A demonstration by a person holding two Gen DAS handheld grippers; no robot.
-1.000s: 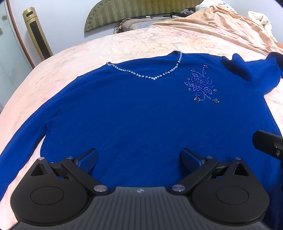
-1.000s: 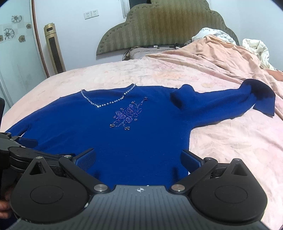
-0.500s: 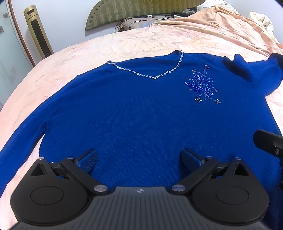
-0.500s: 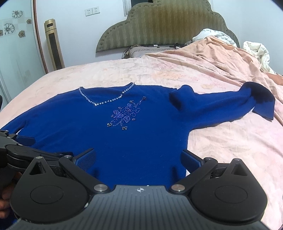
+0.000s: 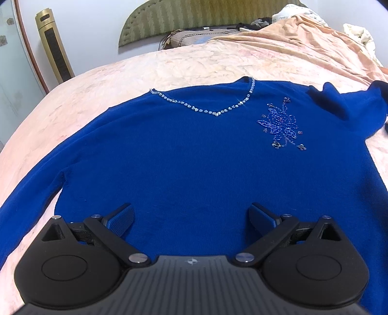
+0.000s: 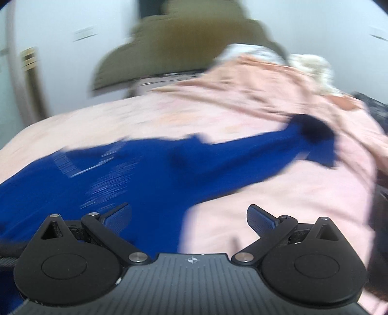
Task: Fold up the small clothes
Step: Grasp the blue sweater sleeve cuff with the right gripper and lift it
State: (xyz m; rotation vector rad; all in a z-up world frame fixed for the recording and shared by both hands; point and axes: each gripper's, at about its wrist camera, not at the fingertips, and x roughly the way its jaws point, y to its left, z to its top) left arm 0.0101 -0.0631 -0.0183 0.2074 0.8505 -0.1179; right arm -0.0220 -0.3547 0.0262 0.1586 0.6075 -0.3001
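A blue sweater lies flat, front up, on the pink bed. It has a rhinestone V-neck and a beaded flower. My left gripper is open and empty, low over the sweater's hem. My right gripper is open and empty over the sweater's right side edge, where blue cloth meets the bedspread. The right sleeve stretches out to the far right, its cuff folded. The right wrist view is blurred by motion.
The pink bedspread covers the whole bed. A rumpled peach blanket lies at the far right. A green headboard and a gold standing unit stand by the far wall.
My right gripper has swung to the right, so the sleeve and bedspread now fill its view. It has left the left wrist view. My left gripper has barely moved.
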